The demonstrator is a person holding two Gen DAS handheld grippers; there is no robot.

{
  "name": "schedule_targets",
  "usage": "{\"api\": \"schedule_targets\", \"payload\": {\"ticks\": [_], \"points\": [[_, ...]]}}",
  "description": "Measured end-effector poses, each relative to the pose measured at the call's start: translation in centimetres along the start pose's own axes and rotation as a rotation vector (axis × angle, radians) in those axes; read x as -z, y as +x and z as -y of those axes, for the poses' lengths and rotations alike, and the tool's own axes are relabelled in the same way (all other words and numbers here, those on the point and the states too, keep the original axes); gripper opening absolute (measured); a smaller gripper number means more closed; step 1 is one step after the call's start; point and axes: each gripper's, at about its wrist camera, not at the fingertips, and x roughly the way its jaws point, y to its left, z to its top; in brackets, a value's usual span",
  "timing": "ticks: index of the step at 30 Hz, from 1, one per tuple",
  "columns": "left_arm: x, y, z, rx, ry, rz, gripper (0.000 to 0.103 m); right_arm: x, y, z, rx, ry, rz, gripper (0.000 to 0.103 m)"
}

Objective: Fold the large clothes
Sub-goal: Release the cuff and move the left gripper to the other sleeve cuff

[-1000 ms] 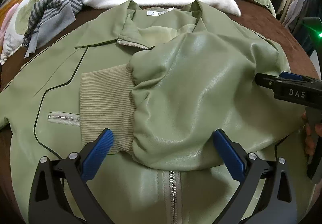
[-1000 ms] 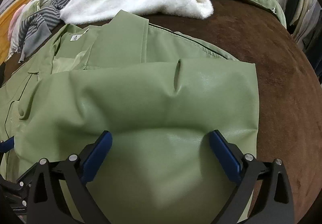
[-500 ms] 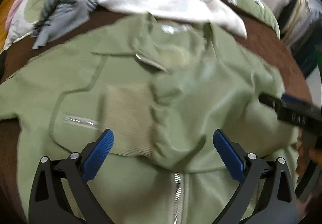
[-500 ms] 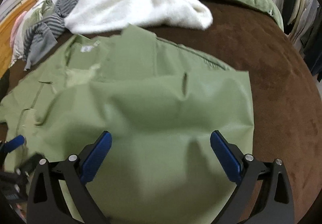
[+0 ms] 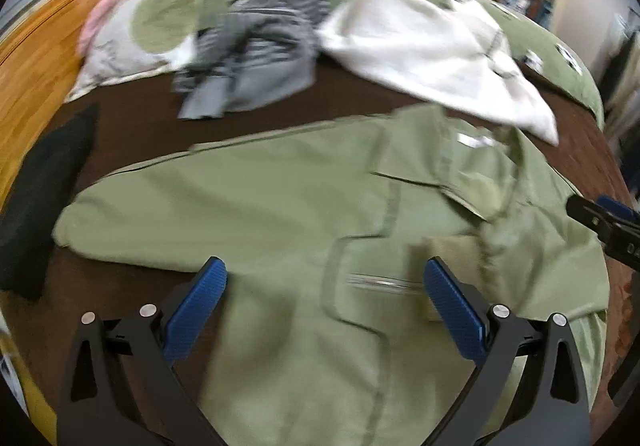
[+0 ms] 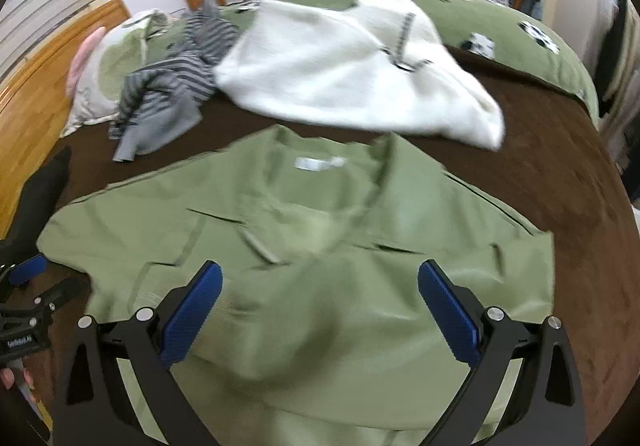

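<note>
Green jacket point(image 5: 304, 213) spread flat mid-bed point(image 6: 560, 149)
I see my left hand-held gripper point(image 5: 325, 308) and right hand-held gripper point(image 6: 320, 304) both spread wide, holding nothing

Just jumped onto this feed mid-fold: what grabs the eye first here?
The big olive-green jacket spread across the brown bedspread fills the foreground in both views, with one sleeve folded across its front. Just beyond its collar lies a fluffy white garment, with a striped grey top crumpled to its left. Both the left gripper and right gripper hang open over the jacket, holding nothing.
</note>
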Motion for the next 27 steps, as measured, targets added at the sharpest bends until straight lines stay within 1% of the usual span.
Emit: {"api": "schedule_targets", "payload": {"ticks": [1,6,8,11,13,15,19,20,22,24,27], "points": [[-0.2,-0.1,-1.3,-0.006,-0.019,0.002,0.097,-0.3,0.2,-1.1,-0.012,-0.004,-0.002,0.097],[-0.3,0.1,-10.7,-0.053,-0.153,0.006,0.097,-1.1,1.5,-7.4,-0.051,-0.057,-0.015,0.097],[0.0,0.9,-14.8,-0.107,-0.201,-0.003,0.097,-1.1,2.4,-9.6,-0.069,-0.074,-0.027,0.097],[0.7,2.6,-19.3,-0.16,-0.247,-0.018,0.097,-0.8,3.9,-13.0,-0.085,-0.104,-0.042,0.097],[1.4,4.0,-22.4,-0.172,-0.287,-0.032,0.097,-0.6,5.0,-15.2,-0.095,-0.126,-0.053,0.097],[2.1,5.4,-25.4,-0.186,-0.327,-0.037,0.097,-0.5,5.9,-16.7,-0.103,-0.146,-0.062,0.097],[3.0,8.1,-29.5,-0.188,-0.4,-0.023,0.097,-0.1,7.9,-19.0,-0.108,-0.182,-0.089,0.097],[3.2,8.3,-30.3,-0.189,-0.417,-0.012,0.097,-0.1,8.5,-19.5,-0.11,-0.188,-0.098,0.097],[3.5,8.8,-31.8,-0.203,-0.46,0.043,0.096,0.1,9.3,-20.3,-0.111,-0.197,-0.108,0.097],[3.7,9.6,-32.9,-0.188,-0.491,0.06,0.096,0.2,10.1,-20.8,-0.108,-0.208,-0.12,0.097],[4.1,10.6,-34.1,-0.156,-0.544,0.075,0.09,0.3,11.0,-21.2,-0.108,-0.217,-0.139,0.097]]}}
